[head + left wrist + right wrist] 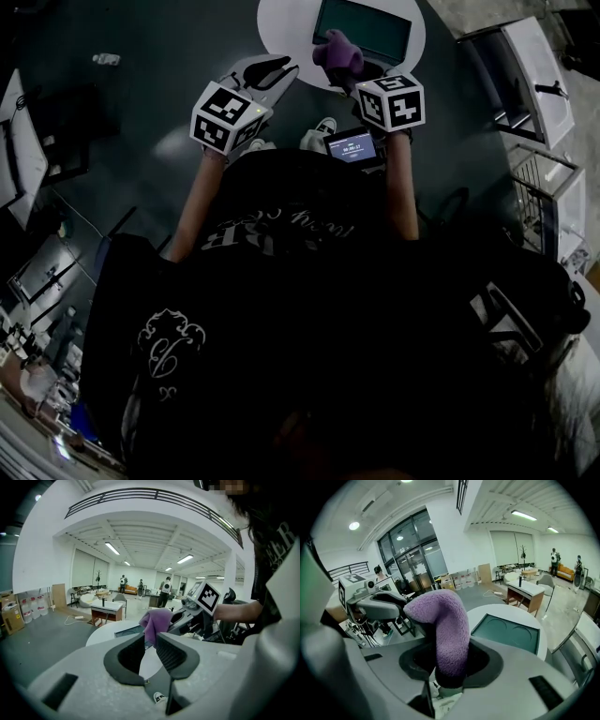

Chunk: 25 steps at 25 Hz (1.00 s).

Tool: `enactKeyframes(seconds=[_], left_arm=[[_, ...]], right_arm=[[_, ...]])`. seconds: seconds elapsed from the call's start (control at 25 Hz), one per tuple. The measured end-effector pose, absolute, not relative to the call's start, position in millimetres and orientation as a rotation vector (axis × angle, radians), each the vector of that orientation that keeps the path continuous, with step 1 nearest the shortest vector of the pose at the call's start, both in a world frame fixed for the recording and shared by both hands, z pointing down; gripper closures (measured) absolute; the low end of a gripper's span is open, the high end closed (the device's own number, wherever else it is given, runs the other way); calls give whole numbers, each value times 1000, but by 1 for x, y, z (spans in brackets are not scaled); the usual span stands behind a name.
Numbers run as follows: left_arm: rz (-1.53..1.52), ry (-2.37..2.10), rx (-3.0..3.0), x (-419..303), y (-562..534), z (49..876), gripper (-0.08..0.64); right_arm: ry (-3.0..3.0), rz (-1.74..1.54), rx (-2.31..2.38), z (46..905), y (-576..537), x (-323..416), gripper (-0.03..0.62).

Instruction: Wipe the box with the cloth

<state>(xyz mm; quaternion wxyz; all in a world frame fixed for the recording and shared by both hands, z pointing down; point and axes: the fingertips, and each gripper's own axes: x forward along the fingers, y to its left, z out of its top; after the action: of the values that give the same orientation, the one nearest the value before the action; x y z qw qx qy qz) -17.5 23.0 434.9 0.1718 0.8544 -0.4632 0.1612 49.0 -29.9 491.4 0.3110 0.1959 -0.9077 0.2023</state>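
Right tongs [448,663] clamp the purple cloth [443,630], held off the box [506,632].
Only the right gripper view shows that grip. Left tongs [150,651] stand narrowly apart, empty. The box lies on the round white worktop [281,28], bare rim around it.

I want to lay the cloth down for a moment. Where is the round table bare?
The table is bare on the strip left of the green box. The box fills its middle and right, and the right gripper with the purple cloth crowds the near edge.
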Motion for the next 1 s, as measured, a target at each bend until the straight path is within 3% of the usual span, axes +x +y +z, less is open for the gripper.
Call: enactKeyframes(seconds=[0.56,1.0], left_arm=[[453,-1085,2598,-74,116,442,476],[446,-914,2713,-61,163,438,476]], right_arm=[[-2383,639,835,481,82,12,479],[-2353,620,985,472,133,20,479]])
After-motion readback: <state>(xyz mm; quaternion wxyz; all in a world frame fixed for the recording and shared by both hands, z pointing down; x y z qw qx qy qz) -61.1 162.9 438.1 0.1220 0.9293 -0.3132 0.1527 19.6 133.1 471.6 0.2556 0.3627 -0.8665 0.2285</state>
